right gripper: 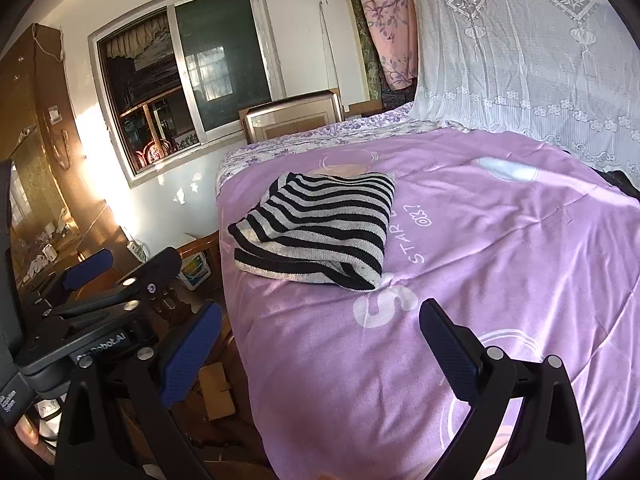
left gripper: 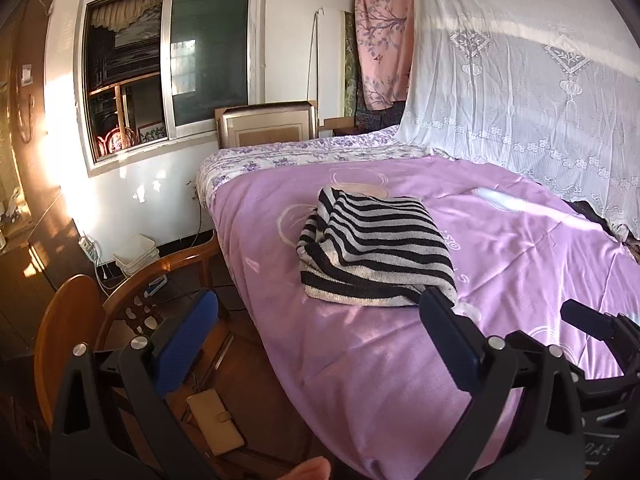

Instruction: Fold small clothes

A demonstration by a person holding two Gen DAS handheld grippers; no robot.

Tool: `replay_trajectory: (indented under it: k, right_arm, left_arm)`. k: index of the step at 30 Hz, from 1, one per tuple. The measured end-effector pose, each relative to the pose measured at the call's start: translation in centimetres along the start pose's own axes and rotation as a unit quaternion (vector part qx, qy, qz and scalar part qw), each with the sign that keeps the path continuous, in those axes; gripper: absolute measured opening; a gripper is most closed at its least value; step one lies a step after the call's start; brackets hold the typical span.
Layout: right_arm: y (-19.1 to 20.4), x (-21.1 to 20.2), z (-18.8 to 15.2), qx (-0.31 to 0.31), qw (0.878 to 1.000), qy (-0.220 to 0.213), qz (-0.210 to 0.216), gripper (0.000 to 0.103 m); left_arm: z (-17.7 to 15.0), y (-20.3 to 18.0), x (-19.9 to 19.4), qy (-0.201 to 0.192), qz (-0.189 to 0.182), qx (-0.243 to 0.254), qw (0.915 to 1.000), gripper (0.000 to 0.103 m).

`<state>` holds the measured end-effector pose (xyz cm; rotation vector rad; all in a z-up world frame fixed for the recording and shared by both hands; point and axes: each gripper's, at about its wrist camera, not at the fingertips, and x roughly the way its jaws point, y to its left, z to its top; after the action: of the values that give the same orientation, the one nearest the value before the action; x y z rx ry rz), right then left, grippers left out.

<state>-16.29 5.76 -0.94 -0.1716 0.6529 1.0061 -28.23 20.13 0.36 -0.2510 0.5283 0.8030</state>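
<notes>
A black-and-white striped garment [left gripper: 374, 248] lies folded in a thick bundle on the purple bedspread [left gripper: 400, 380], toward the bed's left edge and well in from the near end. The left gripper [left gripper: 316, 312] hovers near that edge with its fingers [left gripper: 188, 340] spread wide, grasping nothing; one finger's tip overlaps the garment's near corner (contact cannot be told). The right gripper [right gripper: 320, 324], also spread and empty, hangs just short of the garment. A wooden chair [left gripper: 120, 304] stands left of the bed.
</notes>
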Motion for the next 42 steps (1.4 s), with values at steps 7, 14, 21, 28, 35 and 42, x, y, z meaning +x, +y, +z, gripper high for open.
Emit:
replay_trajectory:
  k: [7, 14, 21, 28, 35, 42]
  right_arm:
    - [-0.2, -0.1, 0.1, 0.007, 1.000, 0.009, -0.010, 0.100]
    - [-0.4, 0.1, 0.0, 0.006, 1.000, 0.011, -0.015, 0.100]
    - [-0.6, 0.2, 0.0, 0.010, 1.000, 0.013, -0.013, 0.100]
    - [-0.7, 0.2, 0.0, 0.012, 1.000, 0.015, -0.014, 0.100]
    - [-0.7, 0.3, 0.0, 0.011, 1.000, 0.013, -0.018, 0.100]
    - [-0.6, 0.4, -0.1, 0.010, 1.000, 0.012, -0.022, 0.100]
  left_arm:
    - [-0.7, -0.8, 0.3, 0.017, 0.020, 0.017, 0.9995, 0.099]
    - [-1.1, -0.7, 0.6, 0.033, 0.019, 0.012, 0.9992, 0.099]
    - [-1.1, -0.7, 0.8, 0.036, 0.019, 0.013, 0.9991, 0.099]
    - [-1.1, -0.7, 0.9, 0.037, 0.025, 0.014, 0.9989, 0.099]
    - [-1.0, -0.9, 1.1, 0.040, 0.028, 0.014, 0.9987, 0.099]
    - [-1.1, -0.9, 1.1, 0.047, 0.025, 0.013, 0.9985, 0.099]
